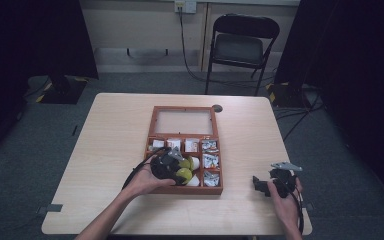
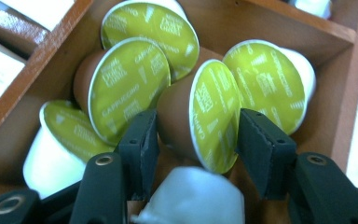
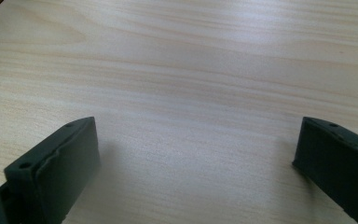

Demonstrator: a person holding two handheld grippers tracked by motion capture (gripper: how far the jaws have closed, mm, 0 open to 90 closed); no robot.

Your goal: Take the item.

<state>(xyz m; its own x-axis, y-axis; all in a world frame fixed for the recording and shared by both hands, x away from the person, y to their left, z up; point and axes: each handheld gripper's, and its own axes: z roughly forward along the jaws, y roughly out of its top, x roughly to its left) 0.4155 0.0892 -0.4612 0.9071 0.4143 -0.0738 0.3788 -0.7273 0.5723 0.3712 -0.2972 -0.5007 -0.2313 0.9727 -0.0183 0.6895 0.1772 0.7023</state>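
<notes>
Here, a brown coffee capsule (image 2: 193,116) with a yellow-green foil lid is seen lying on its side in the large near-left compartment of a wooden compartment box (image 1: 152,125), among other capsules (image 2: 130,84) of the same kind. It is bracketed by the left hand-held gripper (image 2: 196,135), whose jaws stand narrow, one at its brown base, the other at its lid; whether the pads press on it cannot be told. The step in hand is judged to be the grasp of this capsule. For the next move, a firm closing on base and lid is called for, then a straight lift clear of the neighbours. The right hand-held gripper (image 1: 272,184) is held wide open and empty above the bare tabletop (image 1: 260,130), well apart from the box.
</notes>
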